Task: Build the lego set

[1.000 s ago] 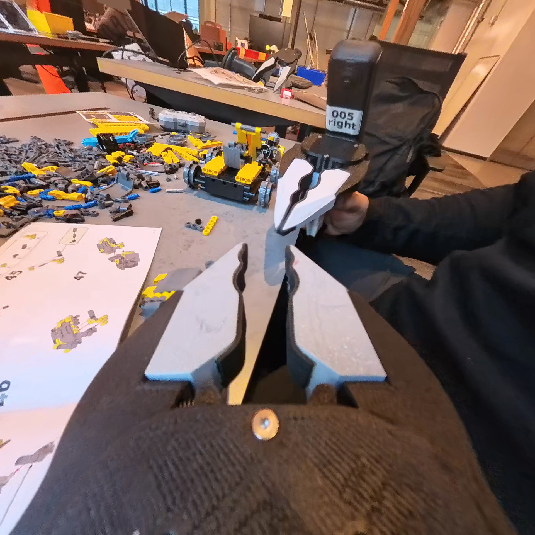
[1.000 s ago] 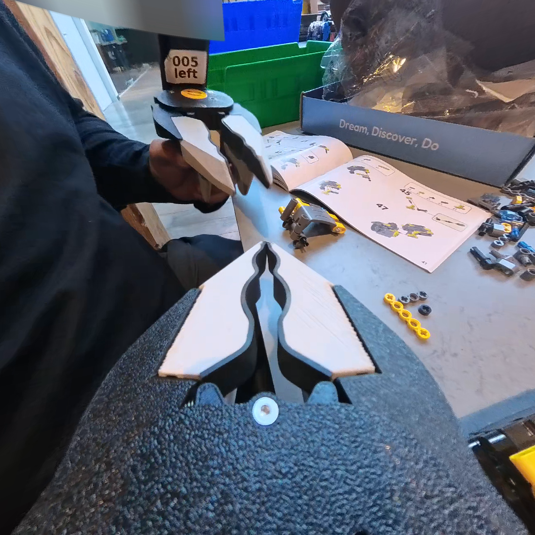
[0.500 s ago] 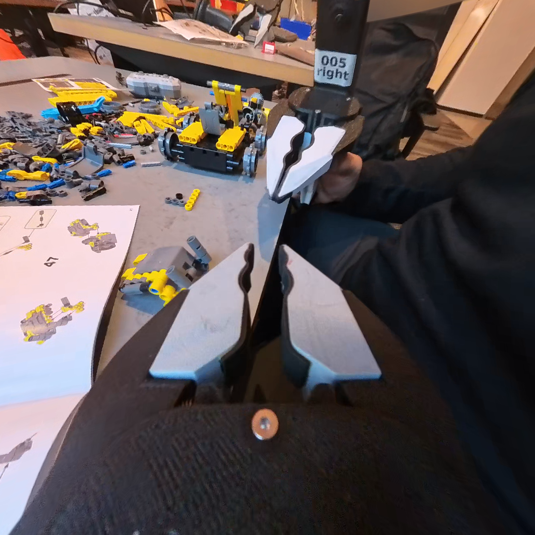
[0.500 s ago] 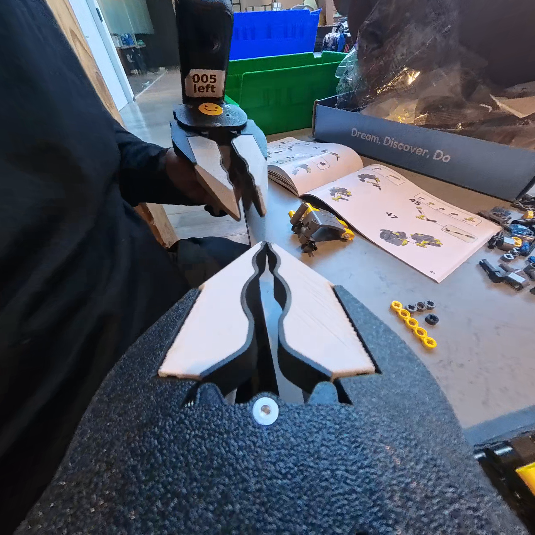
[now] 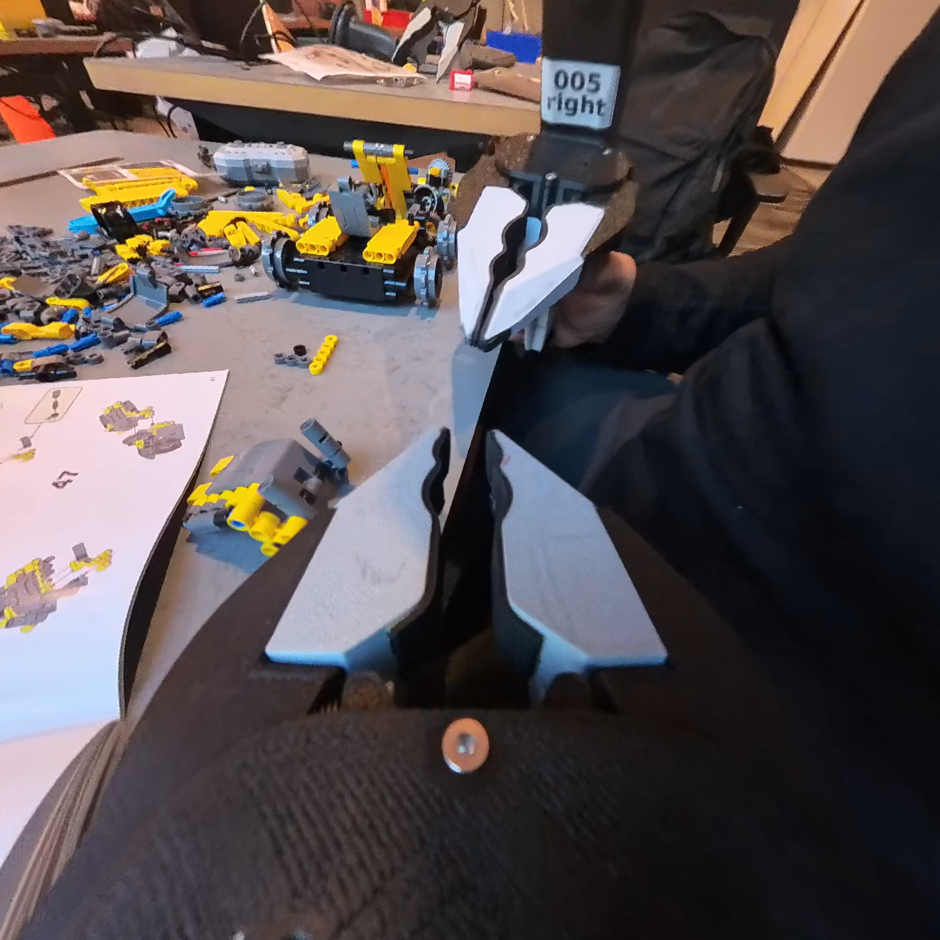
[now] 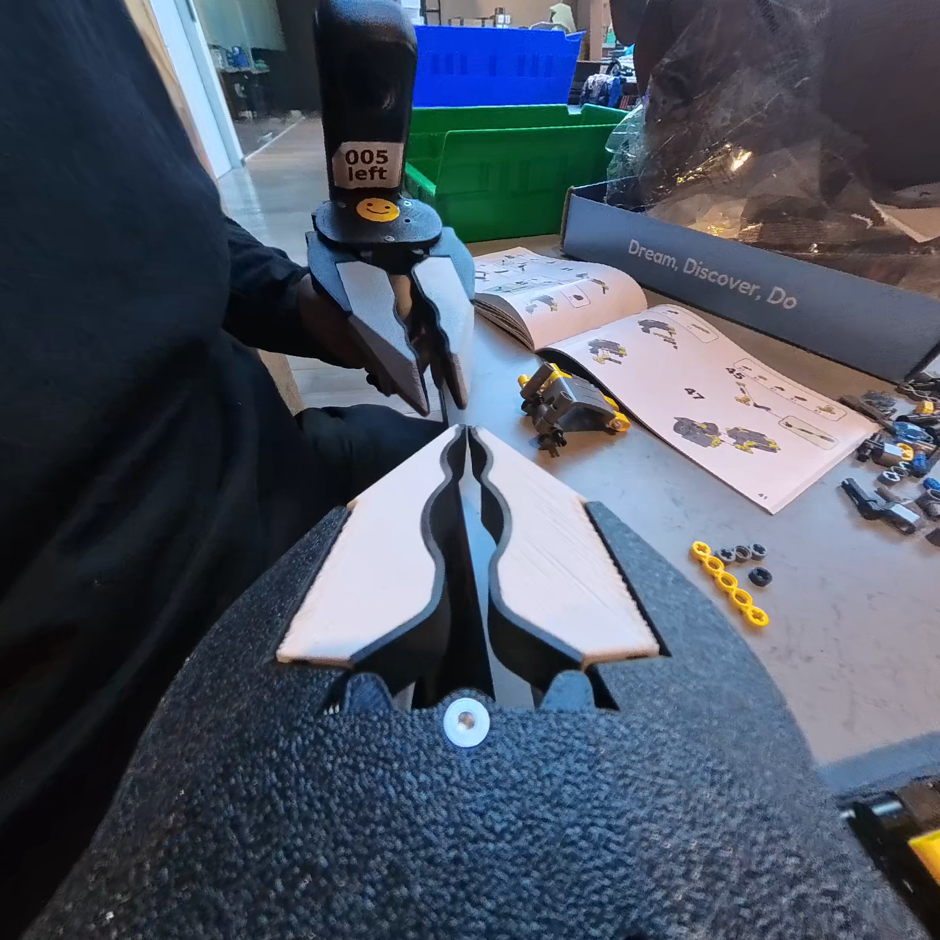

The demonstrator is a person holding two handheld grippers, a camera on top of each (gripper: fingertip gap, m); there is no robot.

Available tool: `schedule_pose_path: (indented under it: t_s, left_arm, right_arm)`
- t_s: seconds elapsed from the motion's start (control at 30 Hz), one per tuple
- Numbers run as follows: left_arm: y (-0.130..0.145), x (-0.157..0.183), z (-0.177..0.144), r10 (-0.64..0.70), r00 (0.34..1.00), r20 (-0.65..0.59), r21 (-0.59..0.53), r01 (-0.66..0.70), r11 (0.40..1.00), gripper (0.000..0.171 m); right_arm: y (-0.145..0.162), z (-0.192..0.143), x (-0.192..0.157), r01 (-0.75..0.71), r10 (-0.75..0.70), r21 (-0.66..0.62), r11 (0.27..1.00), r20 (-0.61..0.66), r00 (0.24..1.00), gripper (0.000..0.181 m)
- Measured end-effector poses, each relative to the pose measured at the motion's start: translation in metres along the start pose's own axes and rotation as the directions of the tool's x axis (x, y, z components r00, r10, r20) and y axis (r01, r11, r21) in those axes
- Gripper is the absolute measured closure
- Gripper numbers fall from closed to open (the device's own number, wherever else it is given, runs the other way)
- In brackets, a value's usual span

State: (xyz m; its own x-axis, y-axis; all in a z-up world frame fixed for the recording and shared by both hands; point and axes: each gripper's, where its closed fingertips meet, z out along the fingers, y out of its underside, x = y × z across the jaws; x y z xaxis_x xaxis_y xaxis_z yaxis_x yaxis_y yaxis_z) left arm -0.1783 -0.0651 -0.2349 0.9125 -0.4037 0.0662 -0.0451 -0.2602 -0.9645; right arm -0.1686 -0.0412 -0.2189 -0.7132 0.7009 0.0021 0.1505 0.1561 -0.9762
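My left gripper (image 5: 467,436) hangs over the table's near edge, jaws a little apart and empty. It also shows in the right wrist view (image 6: 441,406), pointing down. My right gripper (image 6: 466,428) is shut and empty, with its tips just below the left one's. In the left wrist view it (image 5: 478,343) points down at the table edge. A small grey and yellow brick assembly (image 5: 264,488) lies on the table left of my left fingers, and it also shows in the right wrist view (image 6: 569,407). A person's dark sleeves hold both grippers.
An open instruction booklet (image 5: 76,508) lies at the left, with a yellow beam (image 5: 324,354) and small grey rings beyond it. A yellow and black brick vehicle (image 5: 356,254) and a pile of loose pieces (image 5: 76,285) lie farther back. A grey box (image 6: 737,285) and green bins (image 6: 508,163) stand behind the booklet. Both grippers' tips are close together, under 4 cm apart.
The left gripper has turned upright and come closer to the right gripper's tips, and its jaws have narrowed a little. The right gripper stays shut.
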Motion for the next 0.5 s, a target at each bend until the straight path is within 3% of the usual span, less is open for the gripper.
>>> schedule_pose_path:
  t_s: [0.23, 0.5]
  left_arm:
    - [0.009, -0.006, -0.015, -0.049, 0.994, 0.095, -0.020, 0.051, 0.998, 0.158]
    - [0.020, -0.008, -0.056, -0.120, 0.968, 0.220, 0.009, 0.121, 0.993, 0.157]
  right_arm:
    - [-0.002, 0.020, -0.007, -0.032, 0.034, -0.028, 0.999, 0.059, 0.998, 0.166]
    - [-0.003, 0.041, -0.002, -0.082, 0.084, -0.065, 0.994, 0.019, 0.996, 0.159]
